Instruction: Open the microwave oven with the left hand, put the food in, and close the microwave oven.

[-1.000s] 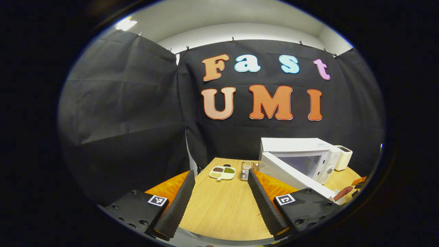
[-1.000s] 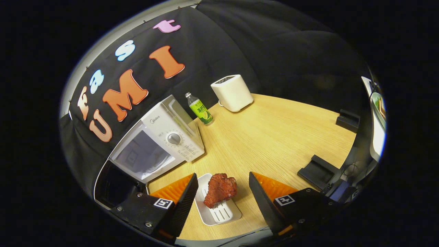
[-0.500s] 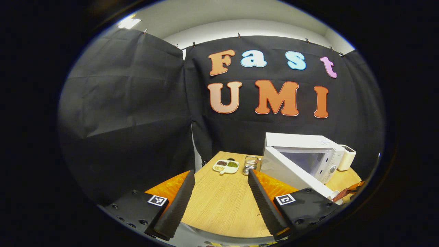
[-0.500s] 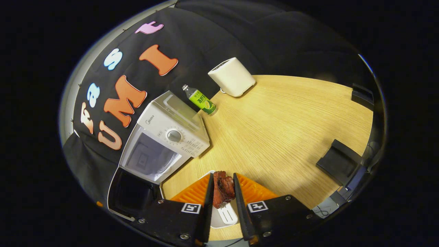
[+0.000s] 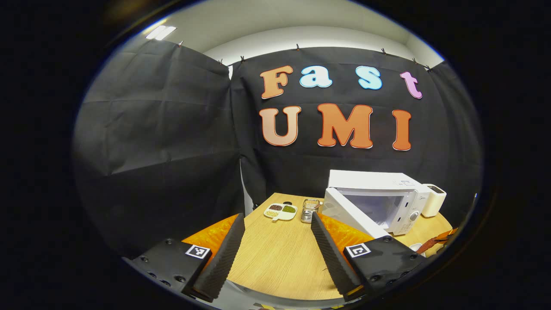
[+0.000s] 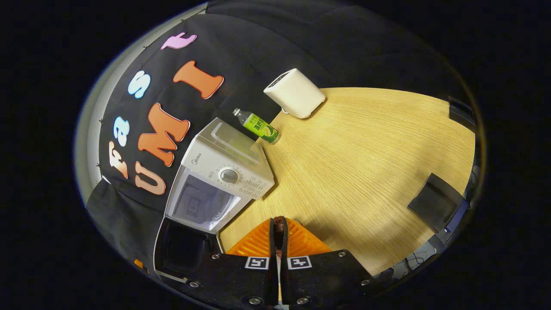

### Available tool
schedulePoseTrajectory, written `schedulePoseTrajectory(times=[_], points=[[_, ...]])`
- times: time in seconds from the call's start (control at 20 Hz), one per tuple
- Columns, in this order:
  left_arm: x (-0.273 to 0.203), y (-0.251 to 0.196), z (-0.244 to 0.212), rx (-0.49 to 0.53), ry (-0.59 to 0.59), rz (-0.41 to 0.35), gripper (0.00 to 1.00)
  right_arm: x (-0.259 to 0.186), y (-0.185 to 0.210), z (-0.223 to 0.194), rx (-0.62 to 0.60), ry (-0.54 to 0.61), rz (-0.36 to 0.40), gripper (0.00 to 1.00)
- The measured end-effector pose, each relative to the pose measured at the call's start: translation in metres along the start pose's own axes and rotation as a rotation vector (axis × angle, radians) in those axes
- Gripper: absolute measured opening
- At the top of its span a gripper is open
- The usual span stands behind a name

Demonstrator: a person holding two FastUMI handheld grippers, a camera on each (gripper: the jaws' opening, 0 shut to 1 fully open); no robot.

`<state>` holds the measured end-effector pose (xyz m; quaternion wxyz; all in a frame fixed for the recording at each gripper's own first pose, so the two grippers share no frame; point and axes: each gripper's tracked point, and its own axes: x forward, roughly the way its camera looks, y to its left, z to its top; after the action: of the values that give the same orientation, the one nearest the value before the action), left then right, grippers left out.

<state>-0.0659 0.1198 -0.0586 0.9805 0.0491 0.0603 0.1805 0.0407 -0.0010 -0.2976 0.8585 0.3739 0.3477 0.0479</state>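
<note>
Meat pinched between right tongs (microwave door open).

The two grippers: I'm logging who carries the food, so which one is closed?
The right gripper, its fingers nearly together on the reddish meat. The left gripper stands wide apart over bare table, holding nothing.

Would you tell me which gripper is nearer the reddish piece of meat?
Right: the right gripper is shut on the reddish piece of meat; the left gripper hangs open over bare table.
</note>
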Motion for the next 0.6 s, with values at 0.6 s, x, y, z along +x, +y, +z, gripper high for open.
schedulePoseTrajectory(times=[0.6], points=[[0.001,-0.04,-0.005,-0.002,0.002,-0.037,0.96,-0.027,0.046,0.041,0.085,-0.035,0.126,0.01]])
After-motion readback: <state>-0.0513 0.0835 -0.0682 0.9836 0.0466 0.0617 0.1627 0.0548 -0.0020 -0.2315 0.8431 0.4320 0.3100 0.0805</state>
